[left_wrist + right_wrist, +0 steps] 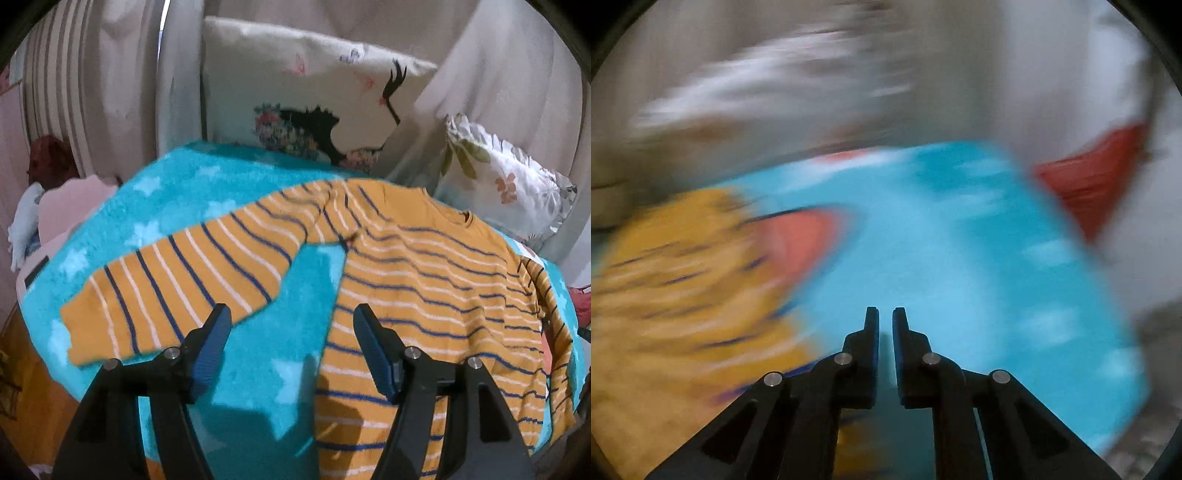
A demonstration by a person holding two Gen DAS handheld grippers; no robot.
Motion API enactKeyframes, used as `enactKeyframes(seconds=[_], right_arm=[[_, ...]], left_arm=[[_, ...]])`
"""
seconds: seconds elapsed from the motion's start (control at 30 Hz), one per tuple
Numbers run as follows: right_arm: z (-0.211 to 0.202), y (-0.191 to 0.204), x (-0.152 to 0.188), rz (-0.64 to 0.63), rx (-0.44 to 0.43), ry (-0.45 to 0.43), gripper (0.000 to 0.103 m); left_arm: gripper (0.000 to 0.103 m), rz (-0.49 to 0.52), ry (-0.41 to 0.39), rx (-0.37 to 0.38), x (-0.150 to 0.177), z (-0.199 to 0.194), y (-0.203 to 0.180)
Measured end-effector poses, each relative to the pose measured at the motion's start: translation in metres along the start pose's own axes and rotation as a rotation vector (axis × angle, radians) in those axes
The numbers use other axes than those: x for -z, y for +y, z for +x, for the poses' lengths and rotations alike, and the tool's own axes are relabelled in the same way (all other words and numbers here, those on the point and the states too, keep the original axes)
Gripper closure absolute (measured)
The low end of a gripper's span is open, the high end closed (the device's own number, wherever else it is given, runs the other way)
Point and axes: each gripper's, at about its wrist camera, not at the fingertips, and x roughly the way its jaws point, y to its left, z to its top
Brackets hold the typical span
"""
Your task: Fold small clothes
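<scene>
Folding the mustard-yellow long-sleeved knit shirt with navy and white stripes [424,280], we hold the left hand-held gripper [291,321] apart above its outstretched sleeve [177,284]; we should pinch the cuff and lay it across the shirt's body. The right hand-held gripper [885,321], nearly together and empty, hovers beside the shirt's edge.

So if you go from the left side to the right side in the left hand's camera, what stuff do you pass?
Pink cushion → striped sleeve stretched out on the blue star blanket → body of the orange striped shirt → flowery frilled pillow.

Bare turquoise blanket [255,354] between outstretched sleeve [177,288] and shirt body [424,295]; pillows [317,99] behind.
</scene>
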Motion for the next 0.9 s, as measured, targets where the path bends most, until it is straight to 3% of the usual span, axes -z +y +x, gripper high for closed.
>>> enactKeyframes(seconds=[0.03, 0.07, 0.1, 0.13, 0.2, 0.27, 0.37, 0.43, 0.53, 0.6, 0.63, 0.67, 0.7, 0.83, 0.9], right_arm=[[0.000, -0.007, -0.001, 0.036, 0.005, 0.011, 0.091], [-0.007, -0.011, 0.001, 0.078, -0.066, 0.006, 0.091], [-0.019, -0.010, 0.007, 0.104, -0.175, -0.001, 0.084], [-0.029, -0.005, 0.013, 0.100, -0.260, -0.004, 0.070], [-0.051, 0.011, 0.028, 0.052, -0.468, -0.006, 0.057], [-0.071, 0.032, 0.043, -0.019, -0.669, 0.006, 0.055], [-0.094, 0.063, 0.078, -0.103, -0.875, 0.061, 0.046], [-0.099, 0.087, 0.100, -0.174, -0.882, 0.098, 0.046], [-0.099, 0.119, 0.125, -0.273, -0.779, 0.101, 0.046], [-0.099, 0.127, 0.126, -0.268, -0.746, 0.063, 0.048], [-0.101, 0.131, 0.127, -0.273, -0.774, 0.068, 0.075], [-0.100, 0.132, 0.126, -0.270, -0.809, 0.094, 0.094], [-0.098, 0.133, 0.129, -0.254, -0.862, 0.144, 0.101], [-0.118, 0.123, 0.148, -0.371, -0.829, 0.096, 0.101], [-0.130, 0.091, 0.146, -0.328, -0.845, 0.030, 0.101]], left_arm=[[0.033, -0.005, 0.017, 0.006, 0.004, 0.003, 0.002], [0.032, -0.010, 0.036, 0.014, 0.008, 0.007, 0.004], [0.032, -0.016, 0.053, 0.022, 0.013, 0.010, 0.006], [0.032, -0.023, 0.077, 0.035, 0.018, 0.014, 0.008], [0.032, -0.037, 0.117, 0.065, 0.027, 0.021, 0.010], [0.032, -0.052, 0.147, 0.115, 0.035, 0.024, 0.010], [0.032, -0.049, 0.177, 0.195, 0.049, 0.024, 0.002], [0.032, -0.029, 0.187, 0.208, 0.057, 0.023, -0.007], [0.033, 0.033, 0.172, 0.170, 0.066, 0.016, -0.022], [0.073, 0.062, 0.179, 0.152, 0.070, 0.011, -0.029], [0.094, 0.077, 0.193, 0.128, 0.072, 0.010, -0.030], [0.094, 0.069, 0.198, 0.136, 0.071, 0.007, -0.027], [0.094, 0.046, 0.192, 0.148, 0.072, 0.001, -0.021], [0.094, 0.009, 0.140, 0.181, 0.074, -0.027, 0.007], [0.084, 0.007, 0.101, 0.174, 0.073, -0.041, 0.016]])
